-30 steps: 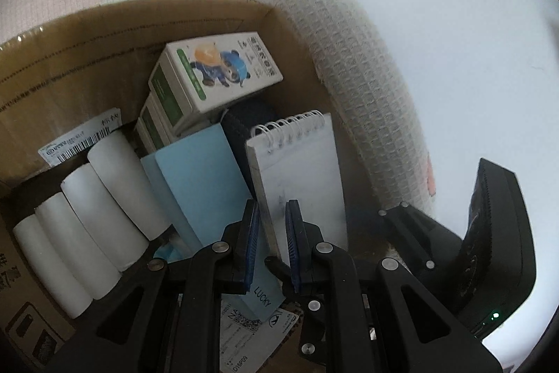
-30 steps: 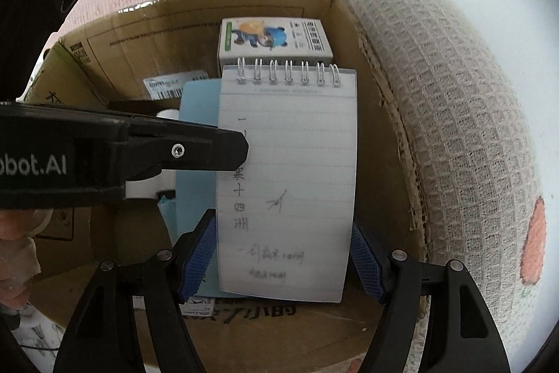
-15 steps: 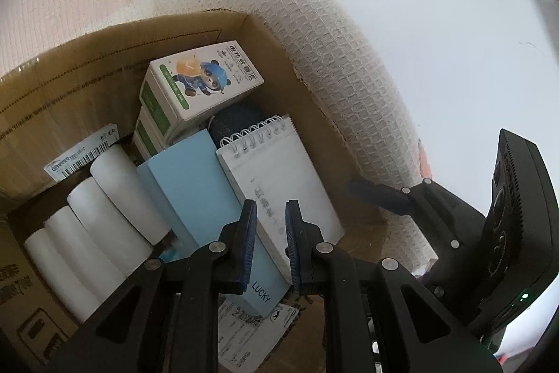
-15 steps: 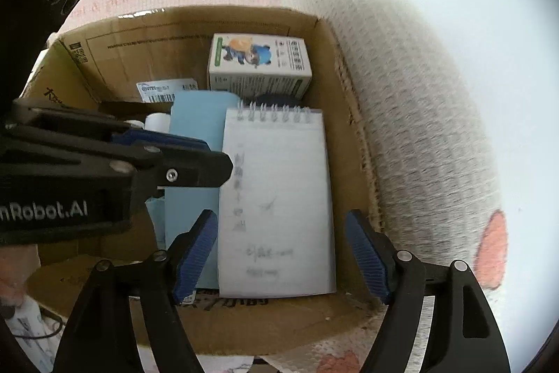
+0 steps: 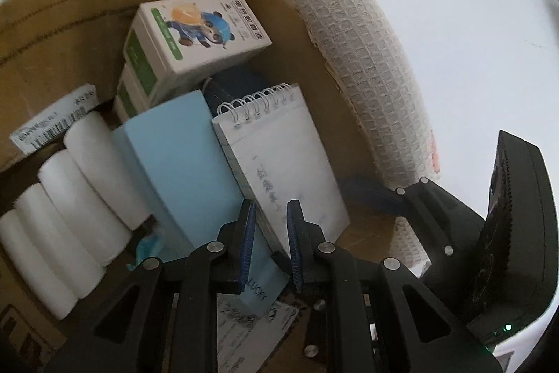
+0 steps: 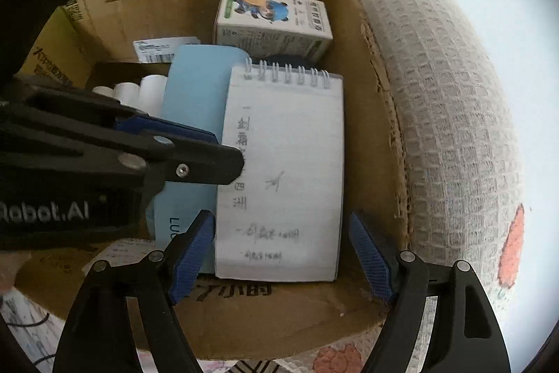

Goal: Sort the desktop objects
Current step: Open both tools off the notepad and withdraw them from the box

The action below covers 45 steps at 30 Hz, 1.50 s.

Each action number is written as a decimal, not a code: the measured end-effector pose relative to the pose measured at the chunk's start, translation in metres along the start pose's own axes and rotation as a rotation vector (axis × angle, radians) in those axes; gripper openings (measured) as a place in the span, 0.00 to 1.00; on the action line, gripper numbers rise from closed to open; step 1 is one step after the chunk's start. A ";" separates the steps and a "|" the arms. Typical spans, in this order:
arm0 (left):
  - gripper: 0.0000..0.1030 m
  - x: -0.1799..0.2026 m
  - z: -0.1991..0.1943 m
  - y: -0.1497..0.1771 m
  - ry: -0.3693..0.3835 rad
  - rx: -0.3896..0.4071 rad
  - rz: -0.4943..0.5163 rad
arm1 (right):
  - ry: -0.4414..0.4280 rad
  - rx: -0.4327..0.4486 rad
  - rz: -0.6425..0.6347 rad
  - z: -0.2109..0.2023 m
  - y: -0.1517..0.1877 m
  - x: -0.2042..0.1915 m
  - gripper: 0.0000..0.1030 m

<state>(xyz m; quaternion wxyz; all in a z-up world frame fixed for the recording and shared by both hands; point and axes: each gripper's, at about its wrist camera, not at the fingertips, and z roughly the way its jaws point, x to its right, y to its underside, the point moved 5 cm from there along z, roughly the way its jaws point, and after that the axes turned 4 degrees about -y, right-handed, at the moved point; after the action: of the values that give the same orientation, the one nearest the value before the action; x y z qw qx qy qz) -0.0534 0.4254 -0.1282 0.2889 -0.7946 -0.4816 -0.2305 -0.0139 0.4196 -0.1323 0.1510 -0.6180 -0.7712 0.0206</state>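
Tongs in my right hand (image 6: 281, 259) have just been opening off the notepad (image 6: 283, 170), now lying in the cardboard box (image 6: 146, 9) beside the blue case (image 6: 195, 100), while my left tongs (image 5: 269, 242) hover narrowly parted, gripping nothing.

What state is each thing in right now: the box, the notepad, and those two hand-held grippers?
Cardboard box: open on top, packed.
Spiral notepad: lying in the box, released.
Right hand-held gripper: open; its jaws have just been opening, clear of the notepad.
Left hand-held gripper: narrowly open, gripping nothing.
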 end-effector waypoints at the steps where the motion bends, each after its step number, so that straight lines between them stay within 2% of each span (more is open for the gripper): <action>1: 0.18 0.001 0.000 0.001 -0.003 0.001 0.002 | 0.006 0.002 0.001 -0.002 0.000 0.000 0.75; 4: 0.18 0.004 -0.004 0.004 -0.035 0.003 0.036 | -0.015 0.033 0.023 -0.014 -0.002 -0.001 0.75; 8: 0.19 0.010 -0.027 0.010 -0.062 0.071 0.084 | -0.051 0.082 0.052 -0.037 -0.002 -0.008 0.75; 9: 0.22 0.010 -0.033 0.011 -0.061 0.083 0.086 | -0.049 0.090 0.054 -0.042 -0.004 -0.010 0.75; 12: 0.43 0.012 -0.062 0.016 -0.091 0.161 0.109 | -0.038 0.123 0.055 -0.059 0.000 -0.019 0.79; 13: 0.47 0.013 -0.074 0.019 -0.112 0.197 0.129 | -0.040 0.134 0.061 -0.064 -0.003 -0.024 0.81; 16: 0.50 0.016 -0.105 0.029 -0.222 0.270 0.207 | -0.047 0.167 0.080 -0.084 0.001 -0.043 0.81; 17: 0.50 0.009 -0.115 -0.003 -0.255 0.294 0.227 | -0.039 0.179 0.079 -0.089 0.000 -0.049 0.81; 18: 0.51 0.006 -0.129 -0.001 -0.279 0.321 0.244 | -0.024 0.189 0.076 -0.095 -0.002 -0.056 0.81; 19: 0.52 -0.012 -0.146 0.004 -0.307 0.350 0.261 | -0.007 0.198 0.070 -0.103 0.001 -0.060 0.81; 23: 0.54 -0.008 -0.183 0.022 -0.475 0.463 0.337 | 0.041 0.249 0.039 -0.121 -0.009 -0.092 0.81; 24: 0.54 -0.011 -0.195 0.028 -0.544 0.495 0.360 | 0.042 0.264 0.035 -0.130 -0.012 -0.099 0.82; 27: 0.55 -0.016 -0.221 0.040 -0.668 0.556 0.375 | 0.044 0.304 0.029 -0.145 -0.017 -0.121 0.82; 29: 0.55 -0.021 -0.247 0.050 -0.685 0.588 0.363 | 0.047 0.332 0.059 -0.160 -0.015 -0.132 0.82; 31: 0.55 -0.029 -0.267 0.056 -0.680 0.644 0.310 | 0.060 0.394 0.149 -0.180 -0.012 -0.140 0.84; 35: 0.55 -0.034 -0.308 0.061 -0.696 0.695 0.269 | 0.020 0.469 0.251 -0.208 -0.014 -0.157 0.88; 37: 0.63 -0.033 -0.327 0.066 -0.733 0.735 0.274 | 0.027 0.479 0.233 -0.216 -0.017 -0.164 0.89; 41: 0.65 -0.029 -0.342 0.078 -0.868 0.711 0.288 | 0.070 0.454 0.332 -0.227 -0.013 -0.166 0.91; 45: 0.72 -0.031 -0.337 0.089 -0.927 0.620 0.277 | 0.071 0.433 0.344 -0.227 -0.004 -0.178 0.94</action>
<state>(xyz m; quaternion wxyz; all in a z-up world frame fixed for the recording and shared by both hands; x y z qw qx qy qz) -0.0164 0.1434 0.0759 0.2948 -0.7464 -0.4945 0.3339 0.0751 0.2122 0.0484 0.3009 -0.6936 -0.6267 0.1885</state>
